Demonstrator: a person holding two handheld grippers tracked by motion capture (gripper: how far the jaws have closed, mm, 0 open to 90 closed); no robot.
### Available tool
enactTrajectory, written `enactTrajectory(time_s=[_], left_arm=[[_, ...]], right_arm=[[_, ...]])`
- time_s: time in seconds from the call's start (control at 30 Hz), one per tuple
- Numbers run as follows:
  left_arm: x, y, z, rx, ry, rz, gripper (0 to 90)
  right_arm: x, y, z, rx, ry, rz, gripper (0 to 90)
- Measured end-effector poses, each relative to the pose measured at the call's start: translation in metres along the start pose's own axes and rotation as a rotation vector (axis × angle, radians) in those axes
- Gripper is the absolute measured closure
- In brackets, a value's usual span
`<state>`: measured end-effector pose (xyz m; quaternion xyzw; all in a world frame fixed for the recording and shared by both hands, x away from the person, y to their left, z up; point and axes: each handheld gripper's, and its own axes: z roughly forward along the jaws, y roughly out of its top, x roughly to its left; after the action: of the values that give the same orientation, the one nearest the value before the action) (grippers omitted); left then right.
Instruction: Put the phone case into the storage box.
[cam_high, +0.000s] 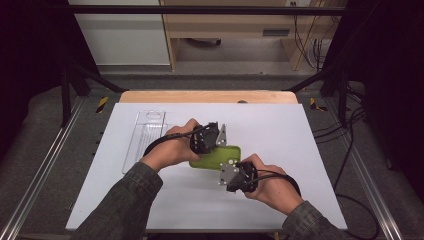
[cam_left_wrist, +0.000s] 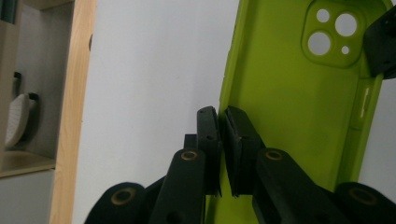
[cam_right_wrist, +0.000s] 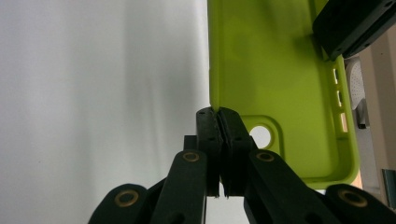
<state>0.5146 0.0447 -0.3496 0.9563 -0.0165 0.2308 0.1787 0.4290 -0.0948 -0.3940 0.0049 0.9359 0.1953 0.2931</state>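
Note:
A lime-green phone case (cam_high: 212, 159) is held between both grippers just above the white mat, its hollow inside facing up. My left gripper (cam_high: 212, 143) is shut on the case's far long rim; in the left gripper view the jaws (cam_left_wrist: 223, 120) pinch the thin green wall, with the case (cam_left_wrist: 289, 107) and its camera cutout beyond. My right gripper (cam_high: 231, 170) is shut on the near rim by the camera corner; in the right gripper view its jaws (cam_right_wrist: 217, 113) clamp the edge of the case (cam_right_wrist: 275, 70). Each gripper view catches the other gripper's black jaw at its top right.
A clear plastic packaging tray (cam_high: 145, 135) lies on the white mat (cam_high: 280, 130) at the left. The wooden table edge (cam_high: 200, 96) runs along the back, with cabinets and cables on the floor beyond. Metal rails flank the table.

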Motion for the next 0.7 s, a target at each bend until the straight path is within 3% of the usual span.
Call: enactTrajectory(time_s=[0.7], left_arm=[[-0.0018,-0.0022,-0.0037,-0.016,0.029,0.028,87.6]], right_arm=[[-0.0029,-0.003,-0.0028,-0.018,-0.001,0.014,87.5]])
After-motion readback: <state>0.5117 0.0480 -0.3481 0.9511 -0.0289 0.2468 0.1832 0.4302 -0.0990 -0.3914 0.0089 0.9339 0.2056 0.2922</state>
